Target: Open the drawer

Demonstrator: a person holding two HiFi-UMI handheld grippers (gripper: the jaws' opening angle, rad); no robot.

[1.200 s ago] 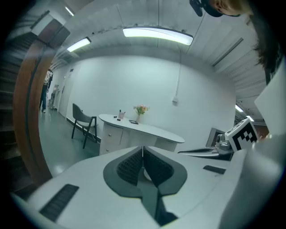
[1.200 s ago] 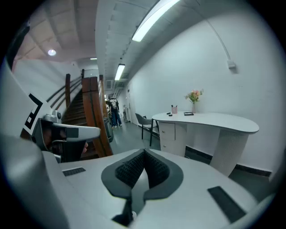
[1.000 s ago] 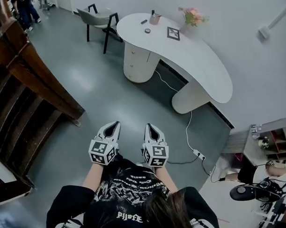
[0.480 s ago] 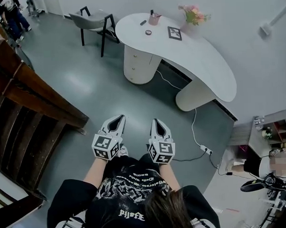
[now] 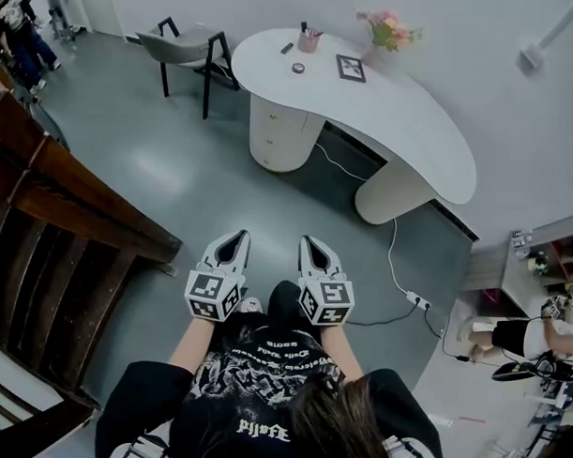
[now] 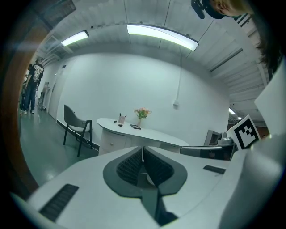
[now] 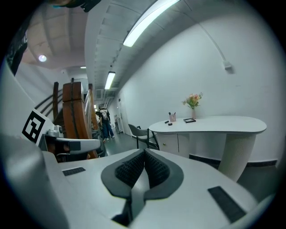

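Both grippers are recorded slightly higher and further right in the head view than a second earlier, and more of the wooden staircase (image 5: 70, 212) is taken in at the left. The left gripper (image 5: 229, 242) and the right gripper (image 5: 309, 243) are held side by side over the grey floor (image 5: 172, 162), each with jaws pressed together on nothing. The drawer (image 5: 272, 125) is noted shut in the rounded pedestal of the white desk (image 5: 405, 125), well ahead of both grippers.

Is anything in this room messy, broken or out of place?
Only a loose white cable trailing over the floor from the desk to a power strip. Nothing looks spilled or broken.
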